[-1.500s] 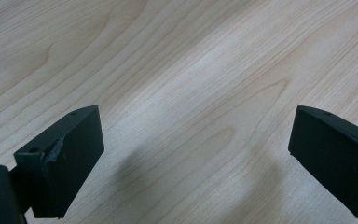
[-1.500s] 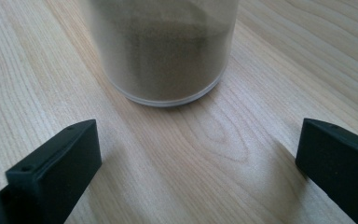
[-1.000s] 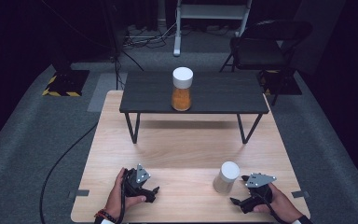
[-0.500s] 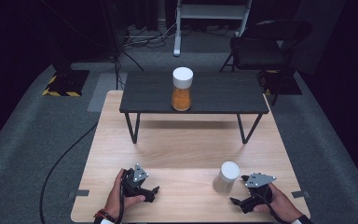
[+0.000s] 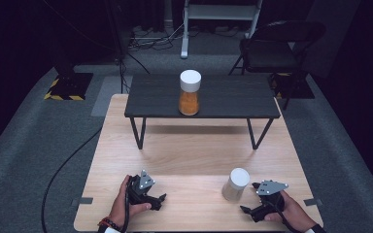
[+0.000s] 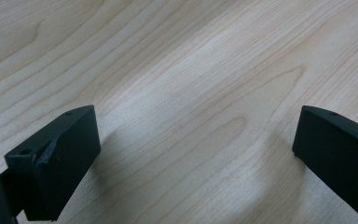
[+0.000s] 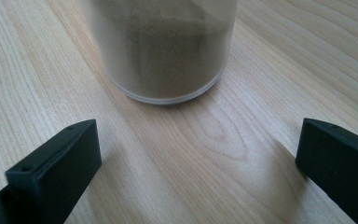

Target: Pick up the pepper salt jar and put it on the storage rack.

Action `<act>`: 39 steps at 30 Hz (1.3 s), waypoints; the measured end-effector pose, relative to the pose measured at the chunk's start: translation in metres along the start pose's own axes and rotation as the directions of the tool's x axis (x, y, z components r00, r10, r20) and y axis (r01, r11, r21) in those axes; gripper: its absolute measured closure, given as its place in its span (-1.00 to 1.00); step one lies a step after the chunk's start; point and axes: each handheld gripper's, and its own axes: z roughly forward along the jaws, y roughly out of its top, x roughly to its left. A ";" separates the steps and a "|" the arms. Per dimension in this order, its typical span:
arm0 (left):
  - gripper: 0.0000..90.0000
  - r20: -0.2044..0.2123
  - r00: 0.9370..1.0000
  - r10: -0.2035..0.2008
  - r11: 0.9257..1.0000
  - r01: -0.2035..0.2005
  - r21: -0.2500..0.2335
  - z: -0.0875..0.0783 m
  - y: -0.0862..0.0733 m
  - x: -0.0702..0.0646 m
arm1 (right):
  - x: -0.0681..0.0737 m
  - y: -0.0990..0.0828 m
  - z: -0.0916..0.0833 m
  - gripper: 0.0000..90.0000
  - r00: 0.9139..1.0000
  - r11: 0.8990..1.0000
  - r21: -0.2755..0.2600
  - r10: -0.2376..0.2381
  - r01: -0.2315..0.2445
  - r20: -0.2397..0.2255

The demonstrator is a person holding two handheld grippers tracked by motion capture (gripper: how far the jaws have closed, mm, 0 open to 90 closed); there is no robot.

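The right gripper [image 5: 246, 209], black with a grey three-cornered plate on top, lies low over the near right part of the pale wooden table [image 5: 189, 155], held in the person's right hand [image 5: 291, 213]. Its jaws stand wide apart with nothing between them. In the right gripper view they frame bare wood grain, and just ahead of them stands a clear cylindrical jar of grey-brown powder with a white lid [image 7: 161, 46]. In that view the jar's top is cut off by the edge and its wall is blurred, so the contents read only as a dull, fine grain. From the high view this jar [image 5: 235, 184] stands upright, long axis vertical, lid up, just beside the gripper on its left and apart from it.

The left gripper [image 5: 161, 199], also black with a grey plate, rests near the front edge in the person's left hand [image 5: 124, 206], a beaded band at the wrist. Its jaws are spread wide over empty wood.

Farther back, a low dark wooden bench with thin black metal legs [image 5: 233, 97] stands on the table. On its top a second clear jar with a white lid, part-filled with orange powder [image 5: 190, 92], stands upright near the middle. A black folding chair [image 5: 277, 48] stands on the grey carpet beyond.
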 end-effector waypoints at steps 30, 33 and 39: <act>-0.99 0.004 1.000 0.003 1.000 -0.003 0.001 0.000 0.000 0.002 | 0.008 -0.002 -0.011 -0.97 1.000 0.996 -0.089 0.026 -0.027 -0.009; -0.99 0.004 1.000 0.002 1.000 -0.002 0.001 0.000 0.000 0.002 | 0.009 -0.004 -0.013 -0.97 0.997 0.989 -0.124 0.074 -0.077 -0.027; -0.99 0.003 1.000 0.003 1.000 -0.003 0.001 0.000 0.000 0.002 | 0.023 0.000 -0.015 -0.97 0.996 0.982 -0.168 0.087 -0.084 0.012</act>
